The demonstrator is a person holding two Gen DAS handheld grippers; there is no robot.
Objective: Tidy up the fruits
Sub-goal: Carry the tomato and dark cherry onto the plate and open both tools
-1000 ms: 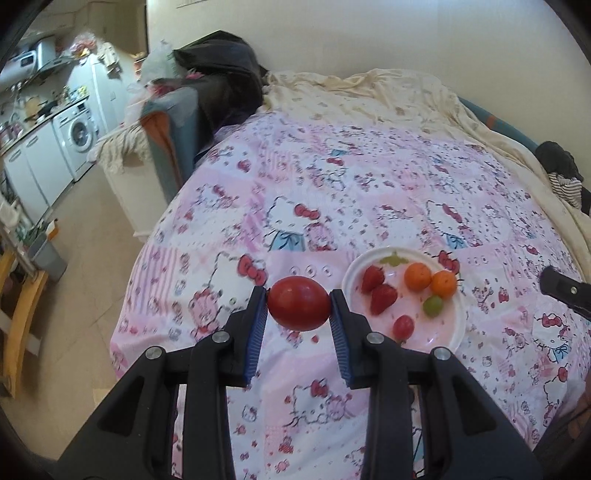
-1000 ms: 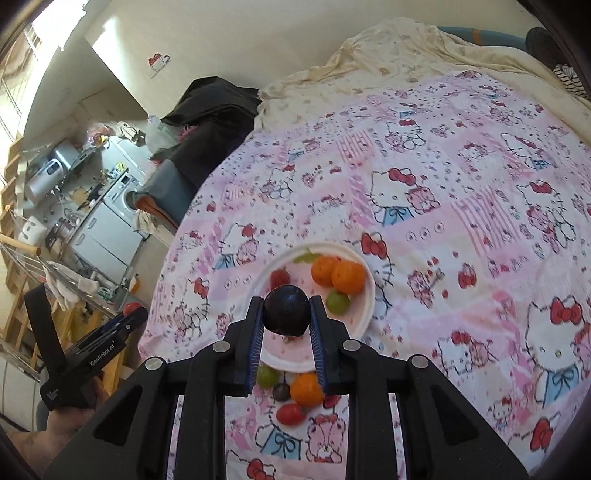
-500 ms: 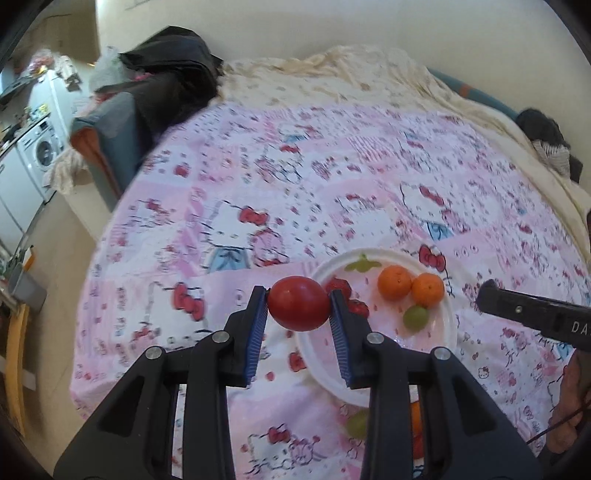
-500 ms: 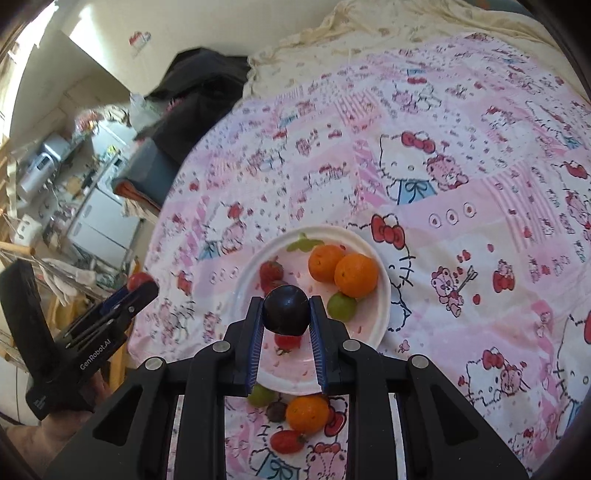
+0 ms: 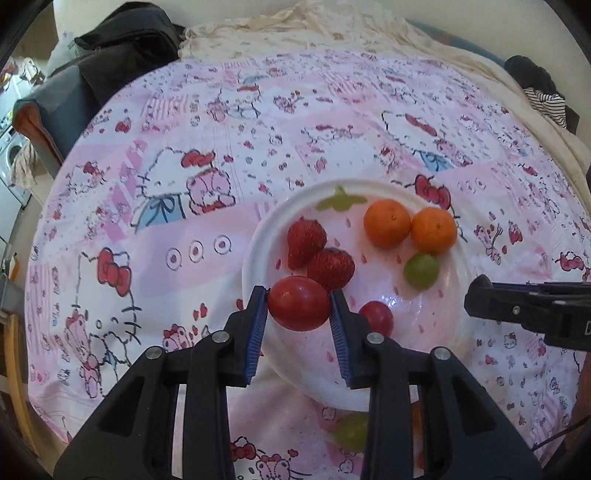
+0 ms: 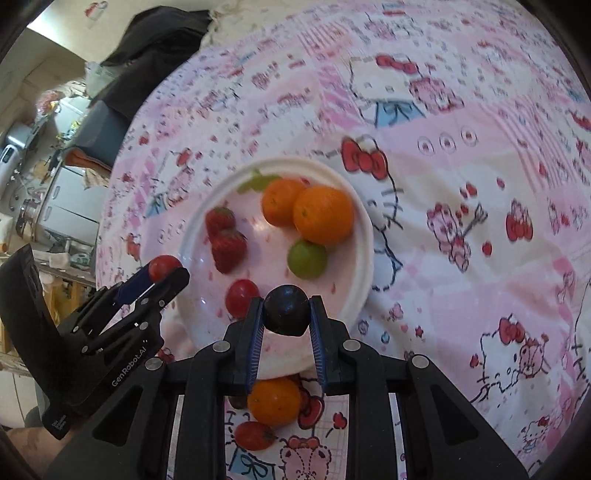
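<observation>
Fruit fills the white plate [image 5: 258,243] on the bed: two strawberries [image 5: 306,242] touching each other on its left part, two oranges [image 5: 386,222] side by side at its far right, a green grape [image 5: 421,270] just below them, and a small red grape [image 5: 376,316] nearer me. A green leaf print shows at the plate's far rim. My left tool [image 5: 298,303] is clamped on a red tomato [image 5: 298,303], its blue pads pressed to both sides, and hangs over the plate's near-left edge. My right tool [image 6: 286,311] is closed tight on a dark plum [image 6: 286,311], held above the plate's near rim in the right wrist view.

Off the plate, on the bedspread [image 6: 461,184] just below its near rim, lie another orange [image 6: 273,401], a small red tomato-like fruit [image 6: 255,435] beside it, and a second green grape [image 5: 351,430] partly hidden behind my left tool.

The bedspread is pink and white with a cartoon cat print. A cream blanket [image 5: 332,33] lies crumpled at the far end of the bed, and dark clothing [image 5: 122,44] is heaped at its far left corner.
</observation>
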